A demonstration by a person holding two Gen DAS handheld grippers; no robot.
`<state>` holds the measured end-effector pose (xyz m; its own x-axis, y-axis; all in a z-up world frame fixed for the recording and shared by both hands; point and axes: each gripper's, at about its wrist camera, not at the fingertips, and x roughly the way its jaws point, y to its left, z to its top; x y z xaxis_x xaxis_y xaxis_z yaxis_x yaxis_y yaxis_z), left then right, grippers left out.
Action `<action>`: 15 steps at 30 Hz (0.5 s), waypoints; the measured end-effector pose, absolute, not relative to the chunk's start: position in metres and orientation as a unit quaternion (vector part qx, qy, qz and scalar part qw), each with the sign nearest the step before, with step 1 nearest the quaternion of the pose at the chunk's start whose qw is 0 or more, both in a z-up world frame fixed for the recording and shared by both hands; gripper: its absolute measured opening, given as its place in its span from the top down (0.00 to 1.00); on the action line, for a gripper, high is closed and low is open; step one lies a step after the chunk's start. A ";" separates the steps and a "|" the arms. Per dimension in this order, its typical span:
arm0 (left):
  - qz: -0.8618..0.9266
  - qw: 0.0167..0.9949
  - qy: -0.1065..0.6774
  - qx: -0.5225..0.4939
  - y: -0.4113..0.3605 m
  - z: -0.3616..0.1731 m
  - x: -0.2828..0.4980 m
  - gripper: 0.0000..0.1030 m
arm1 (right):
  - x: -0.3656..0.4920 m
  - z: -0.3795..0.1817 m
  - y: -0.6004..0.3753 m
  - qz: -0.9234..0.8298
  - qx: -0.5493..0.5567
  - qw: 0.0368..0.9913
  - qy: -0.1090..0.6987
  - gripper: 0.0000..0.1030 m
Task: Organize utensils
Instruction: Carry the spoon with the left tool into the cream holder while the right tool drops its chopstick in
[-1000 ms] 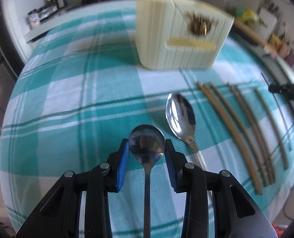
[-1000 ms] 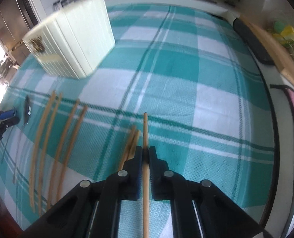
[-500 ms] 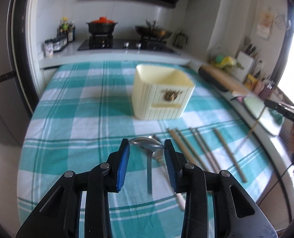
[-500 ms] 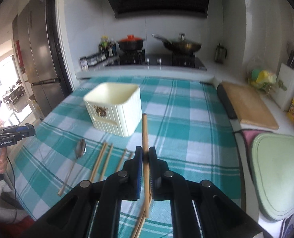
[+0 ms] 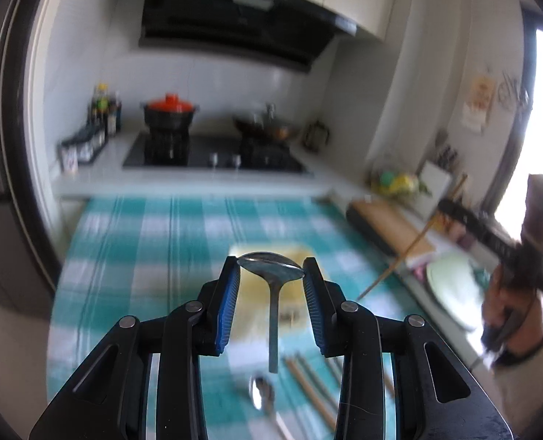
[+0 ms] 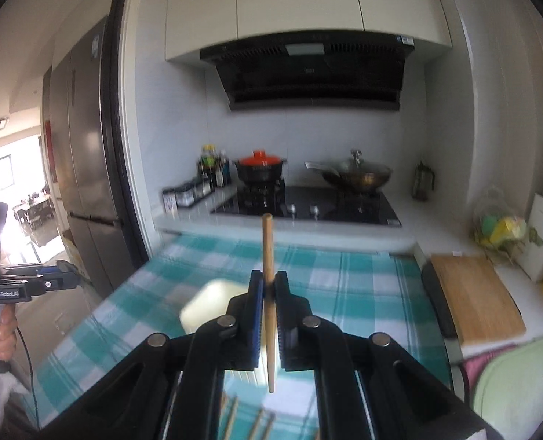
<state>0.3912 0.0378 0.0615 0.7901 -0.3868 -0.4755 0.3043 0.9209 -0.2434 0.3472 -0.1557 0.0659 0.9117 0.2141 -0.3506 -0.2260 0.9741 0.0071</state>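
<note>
Utensils are being carried two at a time, well above the checked tablecloth (image 5: pixel 132 242). The left gripper (image 5: pixel 271 282) pinches a metal spoon (image 5: pixel 273 289) by the edges of its bowl between the blue pads, the handle hanging down towards the camera. The right gripper (image 6: pixel 268 286) is clamped almost fully together on a wooden chopstick (image 6: pixel 268 256), which stands nearly upright with its tip above the pads.

Both grippers look held high over the table, so the step in hand reads as the carry towards the cream holder (image 6: pixel 209 304) (blurred, near the middle of the cloth, below and just beyond both grippers). A second spoon (image 5: pixel 262 396) and several more chopsticks (image 5: pixel 308 377) lie by the near edge, not yet sorted.

Next, each utensil probably has to be brought over the holder's open top, tipped so its free end points down, lowered inside and let go. The spoon's grip on a curved bowl looks the less secure of the two.
</note>
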 end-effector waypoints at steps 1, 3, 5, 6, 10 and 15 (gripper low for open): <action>-0.176 0.947 0.258 -0.080 0.035 0.067 0.400 0.66 | 0.353 0.069 -0.152 0.114 -0.016 0.979 0.170 0.94; -0.164 0.950 0.248 -0.095 0.028 0.073 0.426 0.66 | 0.371 0.072 -0.144 0.118 -0.011 0.980 0.160 0.94; -0.147 0.950 0.254 -0.110 0.020 0.064 0.453 0.66 | 0.393 0.062 -0.138 0.119 -0.002 0.977 0.175 0.94; -0.140 0.948 0.260 -0.115 0.016 0.057 0.464 0.66 | 0.407 0.053 -0.136 0.119 0.003 0.974 0.191 0.94; -0.117 0.929 0.334 -0.107 -0.003 0.005 0.509 0.66 | 0.448 0.010 -0.132 0.114 0.019 0.955 0.274 0.94; -0.106 0.896 0.422 -0.090 -0.016 -0.055 0.533 0.66 | 0.483 -0.044 -0.133 0.101 0.048 0.921 0.373 0.94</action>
